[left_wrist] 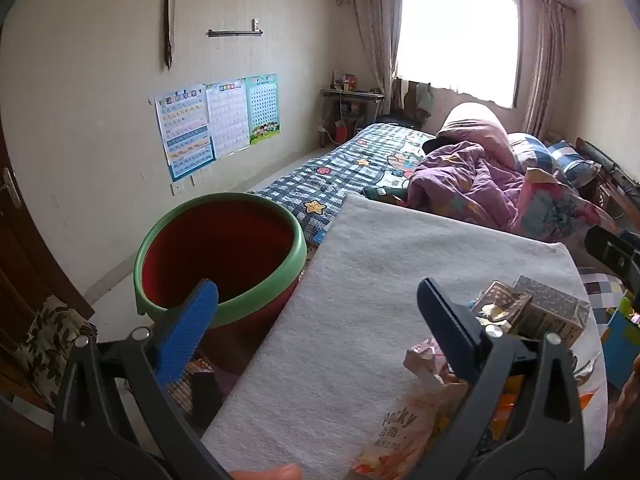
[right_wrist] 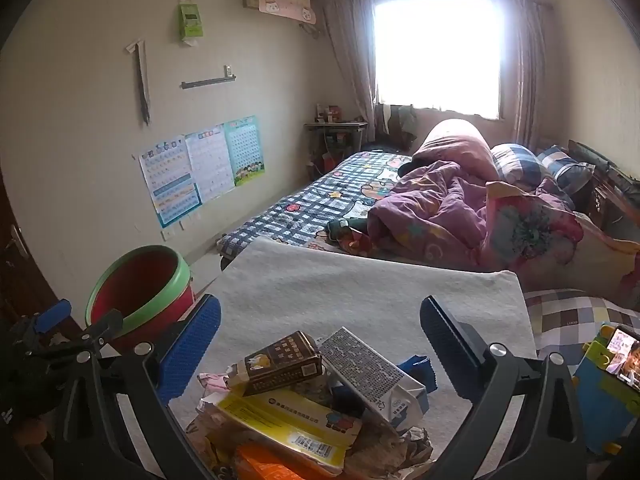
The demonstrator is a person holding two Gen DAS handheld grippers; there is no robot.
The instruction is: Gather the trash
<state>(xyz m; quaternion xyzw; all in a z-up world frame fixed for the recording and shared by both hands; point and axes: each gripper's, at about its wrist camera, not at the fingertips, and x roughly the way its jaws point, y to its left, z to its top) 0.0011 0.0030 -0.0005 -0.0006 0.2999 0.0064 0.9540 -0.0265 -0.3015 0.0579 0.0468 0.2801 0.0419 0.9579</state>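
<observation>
Bucket (right_wrist: 140, 284): we see it open past the left edge of the table (right_wrist: 360, 280), so we carry trash that way.
Trash pile (right_wrist: 312, 400): near us on the table; we take the top box first.
Right gripper (right_wrist: 320, 336): wide open, holds nothing.
Left gripper (left_wrist: 316, 316): wide open, holds nothing.

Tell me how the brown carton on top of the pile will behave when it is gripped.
The brown carton looks dented, so it is probably empty, light and easy to crush. It rests tilted on loose wrappers, so a push would likely slide it off.
</observation>
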